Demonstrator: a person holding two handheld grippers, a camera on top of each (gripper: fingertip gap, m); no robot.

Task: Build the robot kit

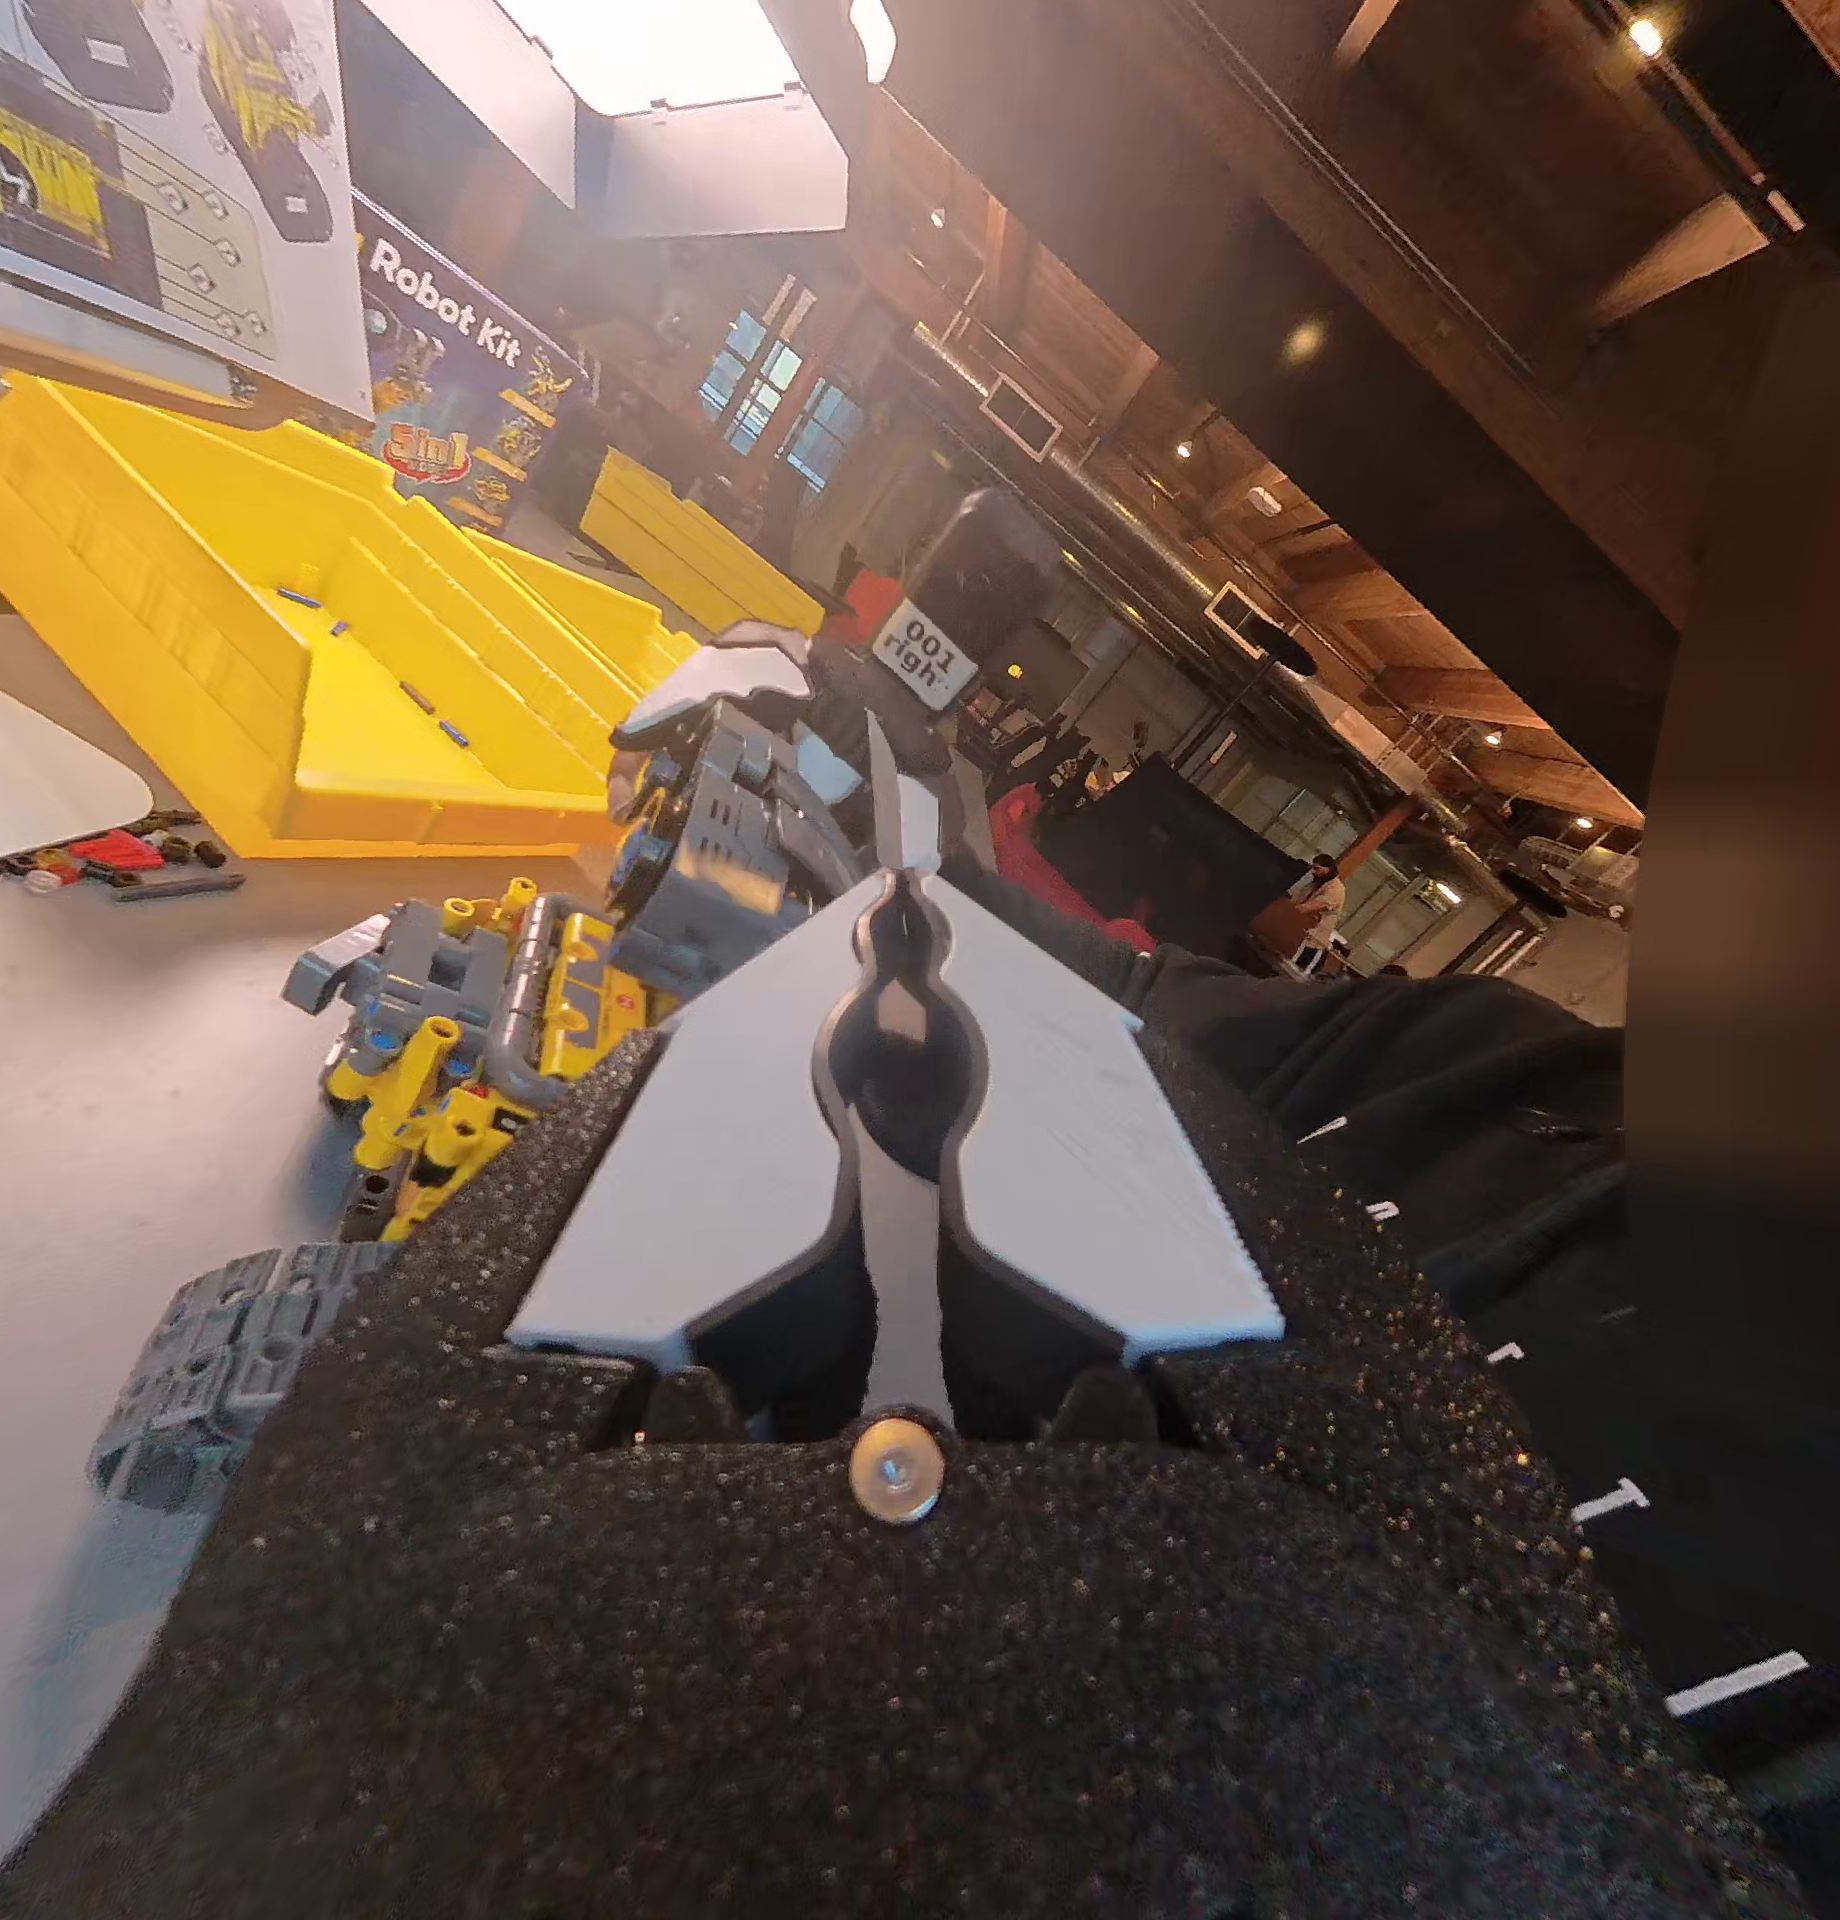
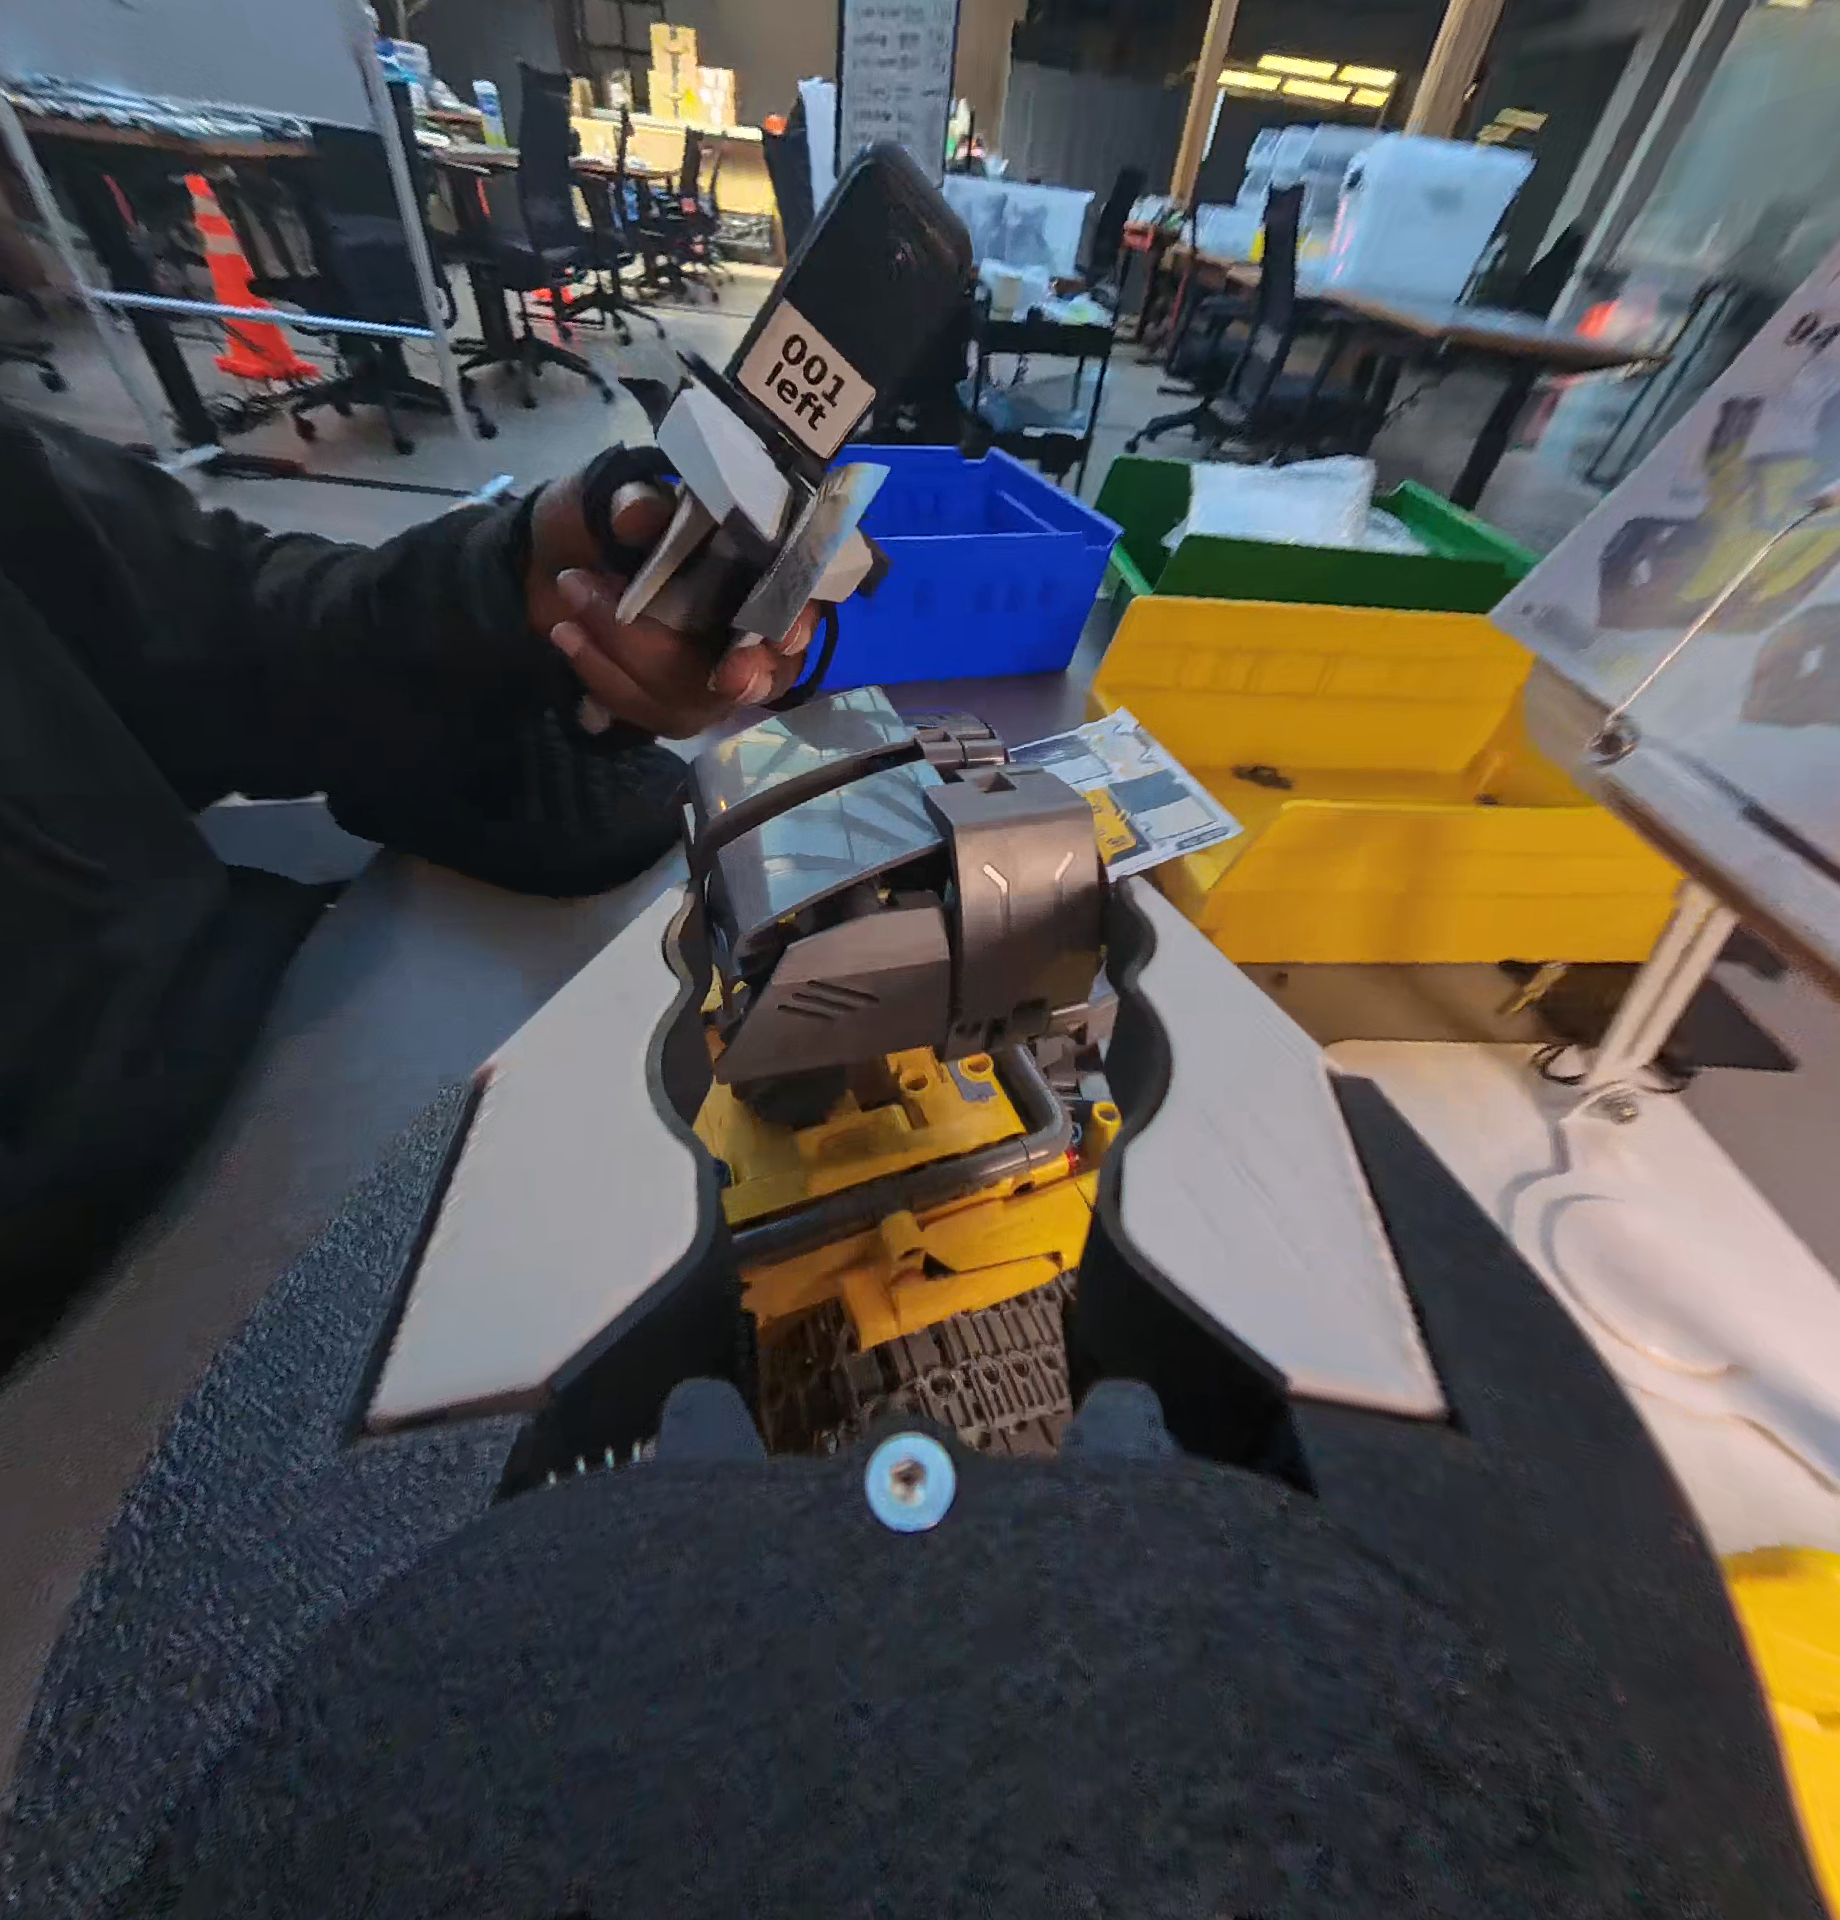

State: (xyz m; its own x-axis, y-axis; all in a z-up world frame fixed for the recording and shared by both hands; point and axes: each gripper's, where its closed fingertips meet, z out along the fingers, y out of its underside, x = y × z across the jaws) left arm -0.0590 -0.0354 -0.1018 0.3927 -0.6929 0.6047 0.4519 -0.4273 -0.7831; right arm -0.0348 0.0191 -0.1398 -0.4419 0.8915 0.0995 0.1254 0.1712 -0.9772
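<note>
Straddling the yellow-and-grey brick model [image 2: 895, 1091], right gripper [image 2: 900, 1029] has jaws wide, contact unclear. Left gripper [image 1: 903, 883], jaws pressed together and empty, hangs at 11 o'clock. Model looks largely built; loose pieces [image 1: 116, 857] and yellow bin [image 2: 1363, 790] beyond, 2 o'clock.

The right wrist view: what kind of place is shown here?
Probably a shared workshop or lab office. Behind the grey worktable stand rows of desks with black swivel office chairs, an orange traffic cone, and blue, green and yellow plastic parts bins.
</note>
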